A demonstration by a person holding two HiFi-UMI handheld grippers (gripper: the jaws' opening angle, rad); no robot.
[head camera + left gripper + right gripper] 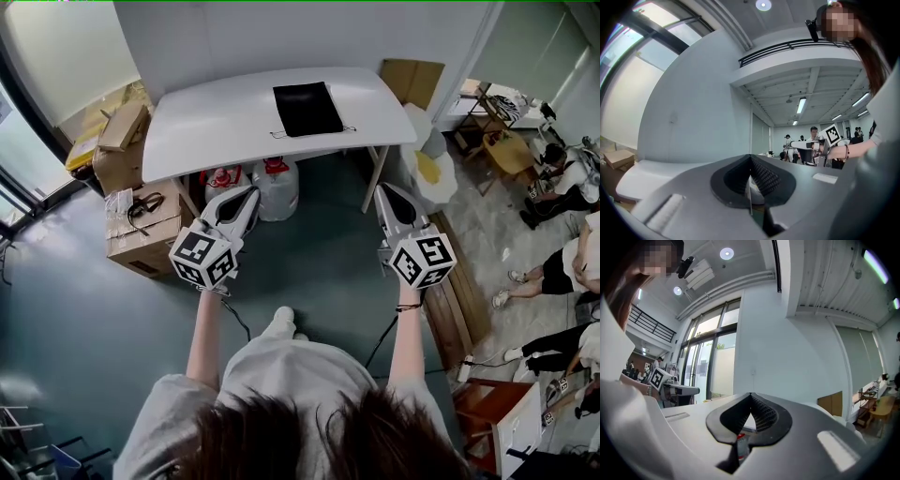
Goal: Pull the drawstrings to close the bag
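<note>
Right, starting at the far left: cardboard boxes [141, 220] are stacked on the floor beside the white bench [206, 127]. Moving in, the left hand-held gripper [249, 194] is held up in the air, short of the bench's near edge, with its marker cube toward the person. Its jaws are pressed together and empty. The left gripper view shows the ribbed pads meeting at the tip, aimed at a pale wall.

Under the bench, between the two tools, stand plastic jugs [278, 187] with red tops. Up on the bench top, around the middle, there's the black drawstring bag [307, 108], lying flat. Its thin drawstrings [281, 135] run along the bag's near edge and poke out at both corners. Both tools are well apart from it, and neither is touching bag or cord.

Now the right hand-held gripper [385, 190]: it's held roughly level with its partner and also short of the bench. Jaws closed tight here too, with nothing caught between the pads.

Further right, a wooden chair [511, 150] stands on the lighter flooring, and people [562, 267] are sitting low along the right edge.
</note>
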